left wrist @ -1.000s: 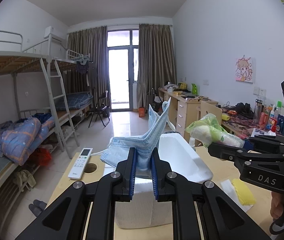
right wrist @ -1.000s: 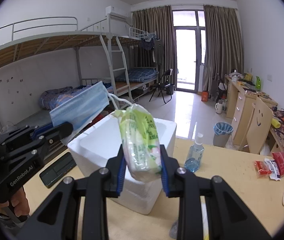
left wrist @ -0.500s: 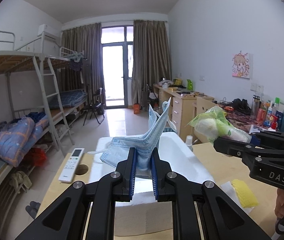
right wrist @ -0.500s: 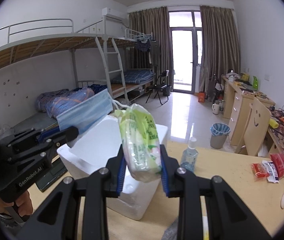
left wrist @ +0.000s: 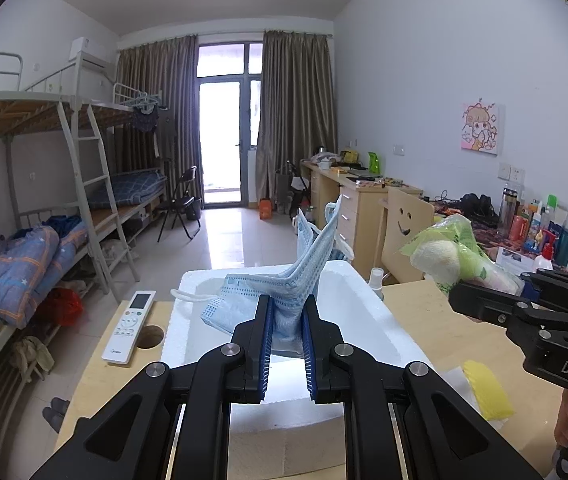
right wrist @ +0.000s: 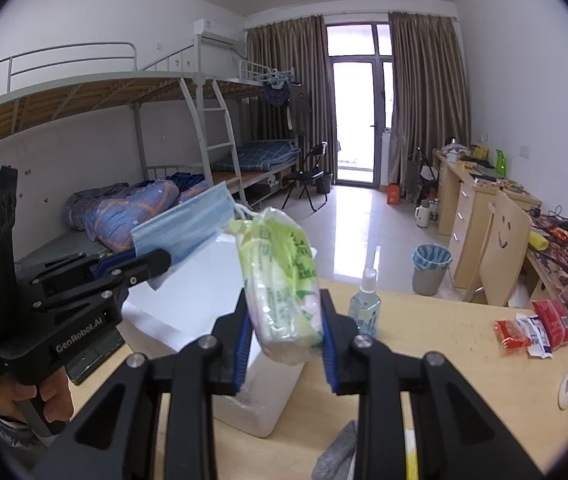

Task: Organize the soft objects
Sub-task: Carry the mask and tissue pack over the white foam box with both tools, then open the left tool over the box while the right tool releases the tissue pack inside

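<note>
Blue face mask (left wrist: 280, 300) sits pinched in the left gripper (left wrist: 285, 320) above the foam box (left wrist: 367, 312). Beside it, the right gripper (right wrist: 285, 328) clamps a green tissue pack (right wrist: 284, 280).

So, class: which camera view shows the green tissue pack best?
The right wrist view: the tissue pack stands front and centre, clamped between the right tool, its printed face readable. The left wrist view shows the same pack only end-on at the right edge, partly hidden by that tool.

Both wrist cameras are looking close along their own black fingers, facing the far balcony door (left wrist: 220, 140); both are sharing the white foam box (left wrist: 363, 312) at frame centre.
</note>
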The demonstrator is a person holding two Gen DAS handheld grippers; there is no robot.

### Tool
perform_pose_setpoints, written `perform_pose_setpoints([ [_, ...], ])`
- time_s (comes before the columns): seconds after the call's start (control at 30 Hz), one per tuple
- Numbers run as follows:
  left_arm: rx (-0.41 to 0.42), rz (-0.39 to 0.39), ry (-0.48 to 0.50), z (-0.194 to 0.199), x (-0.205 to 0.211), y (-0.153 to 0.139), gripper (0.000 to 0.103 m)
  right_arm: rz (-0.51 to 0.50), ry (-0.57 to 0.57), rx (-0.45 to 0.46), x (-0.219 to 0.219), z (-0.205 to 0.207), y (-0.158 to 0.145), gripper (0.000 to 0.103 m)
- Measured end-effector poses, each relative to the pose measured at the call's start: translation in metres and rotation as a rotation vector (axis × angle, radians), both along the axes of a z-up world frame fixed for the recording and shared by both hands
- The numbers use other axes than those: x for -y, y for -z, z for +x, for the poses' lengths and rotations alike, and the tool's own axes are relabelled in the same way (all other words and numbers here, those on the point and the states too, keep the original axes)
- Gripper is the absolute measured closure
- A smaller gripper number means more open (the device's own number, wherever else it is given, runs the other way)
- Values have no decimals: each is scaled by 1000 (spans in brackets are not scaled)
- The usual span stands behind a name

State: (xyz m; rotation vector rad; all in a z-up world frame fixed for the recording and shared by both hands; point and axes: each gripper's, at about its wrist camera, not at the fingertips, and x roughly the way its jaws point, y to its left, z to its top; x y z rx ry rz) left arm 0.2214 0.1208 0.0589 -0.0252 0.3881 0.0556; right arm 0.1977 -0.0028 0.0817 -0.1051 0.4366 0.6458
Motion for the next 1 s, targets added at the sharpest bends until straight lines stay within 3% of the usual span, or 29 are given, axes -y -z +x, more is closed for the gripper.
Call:
perform_pose_setpoints([
  [0.4,2,2,1,5,3,3,87,17,14,3,4,2,0,69],
  [0.43,8,9,3,4,4,2,80,19,15,3,5,3,-1,69],
  [0.5,15,13,-1,3,3,3,54,21,16,3,5,4,-1,69],
  [0.53,17,13,-4,3,2,3,31,21,17,3,5,4,0,69],
  [0.57,27,11,-8,2,1,3,17,21,18,3,6,4,0,69],
  [0.7,69,22,-44,-5,0,2,3,26,25,2,8,5,1,69],
  [1.0,76,18,-58,-7,-4,1,3,18,23,1,8,7,0,69],
])
